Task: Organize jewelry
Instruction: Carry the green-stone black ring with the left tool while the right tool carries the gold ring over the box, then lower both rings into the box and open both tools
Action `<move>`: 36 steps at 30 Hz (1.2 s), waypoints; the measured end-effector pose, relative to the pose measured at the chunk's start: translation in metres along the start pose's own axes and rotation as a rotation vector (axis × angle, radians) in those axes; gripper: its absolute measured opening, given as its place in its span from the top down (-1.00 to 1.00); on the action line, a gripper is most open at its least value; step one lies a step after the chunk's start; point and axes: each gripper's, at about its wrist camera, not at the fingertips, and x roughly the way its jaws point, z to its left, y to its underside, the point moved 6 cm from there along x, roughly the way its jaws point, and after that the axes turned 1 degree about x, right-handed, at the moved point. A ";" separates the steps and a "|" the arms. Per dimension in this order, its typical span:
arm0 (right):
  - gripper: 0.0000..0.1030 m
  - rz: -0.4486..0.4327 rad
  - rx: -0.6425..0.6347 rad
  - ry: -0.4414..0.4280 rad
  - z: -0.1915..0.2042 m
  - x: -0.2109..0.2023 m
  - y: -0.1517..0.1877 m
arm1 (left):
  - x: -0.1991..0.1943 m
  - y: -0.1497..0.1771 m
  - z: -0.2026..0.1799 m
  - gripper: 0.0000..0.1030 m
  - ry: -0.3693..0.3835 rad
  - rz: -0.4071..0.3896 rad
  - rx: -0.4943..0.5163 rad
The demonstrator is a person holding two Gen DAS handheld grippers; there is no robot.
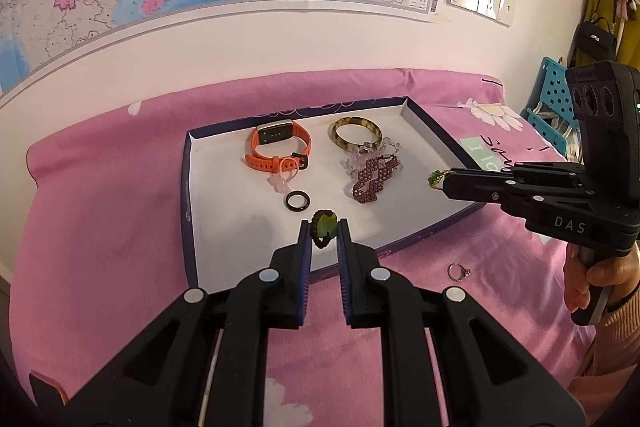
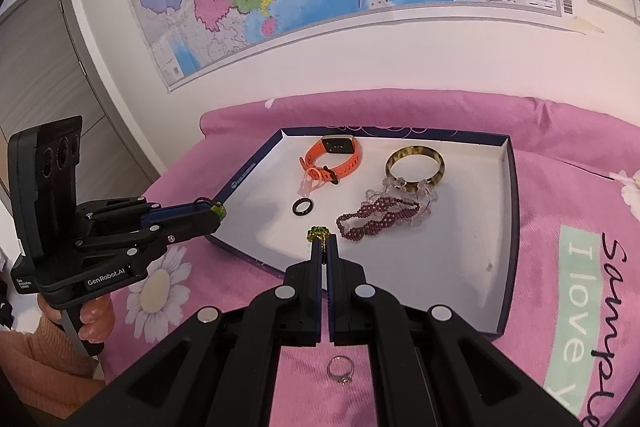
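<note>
Left wrist view: the left gripper (image 1: pixel 324 231) pinches a green oval stone pendant (image 1: pixel 325 227) on a dark braided cord, held over the near edge of the white-lined, navy-walled tray (image 1: pixel 192 187). The right gripper (image 1: pixel 438 182), jaws pressed together, pinches a small green-stone piece in a gold setting (image 1: pixel 433 179) over the tray's right edge. Inside the tray lie an orange smartwatch (image 1: pixel 280 147), a mottled brown bangle (image 1: pixel 357 132), a clear bead bracelet (image 1: pixel 376 151), a dark red bead bracelet (image 1: pixel 374 181), a pale pink ring (image 1: pixel 285 174) and a black ring (image 1: pixel 297 201). A silver ring (image 1: pixel 458 271) rests on the pink cloth (image 1: pixel 100 207), near and right of the tray. Readable markings: "DAS" on the right gripper body; right wrist view shows "GenRobot.AI" on the left gripper (image 2: pixel 219 213) and "I love" on the cloth.
</note>
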 end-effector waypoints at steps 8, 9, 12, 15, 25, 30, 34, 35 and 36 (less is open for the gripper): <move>0.98 0.005 0.003 -0.003 -0.003 0.007 -0.006 | 0.007 -0.004 0.001 0.75 -0.004 0.004 -0.001; 0.98 0.007 0.004 -0.002 -0.003 0.008 -0.007 | 0.008 -0.005 0.001 0.75 -0.006 0.005 -0.001; 0.98 0.013 0.007 -0.002 -0.005 0.013 -0.009 | 0.012 -0.008 0.003 0.75 -0.010 0.007 -0.003; 0.98 0.020 0.007 0.001 -0.006 0.019 -0.010 | 0.016 -0.011 0.005 0.75 -0.010 0.009 -0.008; 0.98 0.051 0.019 0.007 -0.013 0.035 -0.011 | 0.030 -0.013 0.009 0.75 -0.008 0.030 -0.022; 0.98 0.069 0.027 0.005 -0.016 0.041 -0.010 | 0.040 -0.012 0.009 0.75 0.001 0.049 -0.033; 0.98 0.081 0.034 0.005 -0.017 0.046 -0.009 | 0.046 -0.012 0.008 0.75 0.002 0.060 -0.035; 0.98 0.083 0.036 0.005 -0.017 0.047 -0.009 | 0.048 -0.012 0.008 0.75 0.004 0.063 -0.036; 0.98 0.085 0.036 0.007 -0.018 0.048 -0.009 | 0.050 -0.012 0.009 0.75 0.003 0.068 -0.040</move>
